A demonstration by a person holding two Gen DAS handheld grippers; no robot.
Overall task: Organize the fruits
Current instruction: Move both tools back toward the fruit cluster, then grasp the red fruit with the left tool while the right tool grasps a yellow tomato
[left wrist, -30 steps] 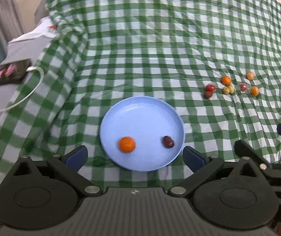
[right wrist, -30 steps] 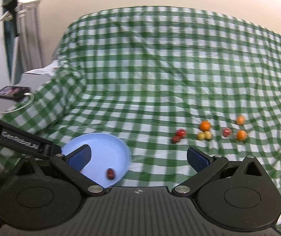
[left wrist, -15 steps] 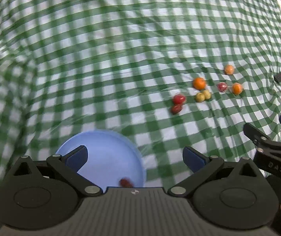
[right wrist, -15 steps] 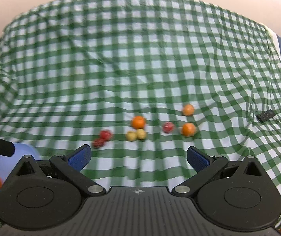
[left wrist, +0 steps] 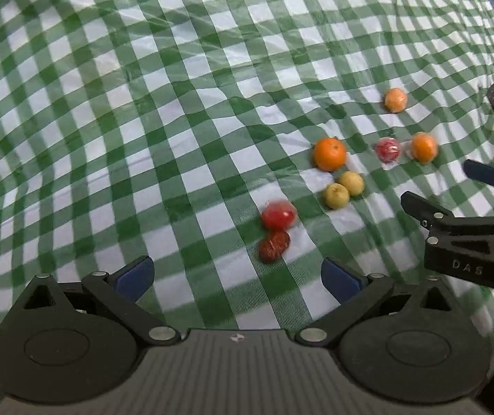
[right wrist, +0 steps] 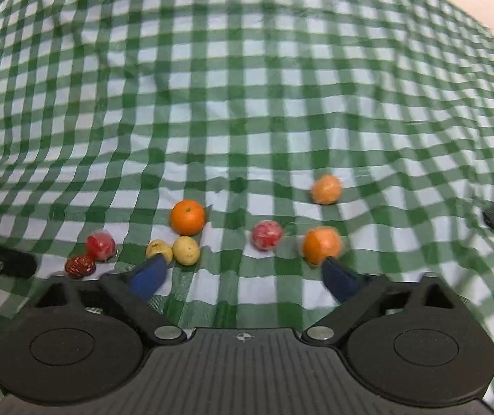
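Green-checked tablecloth [left wrist: 143, 103] carried the loose fruits; the left gripper [left wrist: 236, 273], spread and empty, was poised near the red date [left wrist: 274, 245]. The right gripper [right wrist: 241, 273] was likewise spread, empty. Lowering and closing seemed required next.

Both grippers black plastic — left gripper [left wrist: 236, 276] and right gripper [right wrist: 243, 273] with blue finger pads [left wrist: 133, 277], silver pivot screws, ribbed grey base; "DAS" lettering on right's side.
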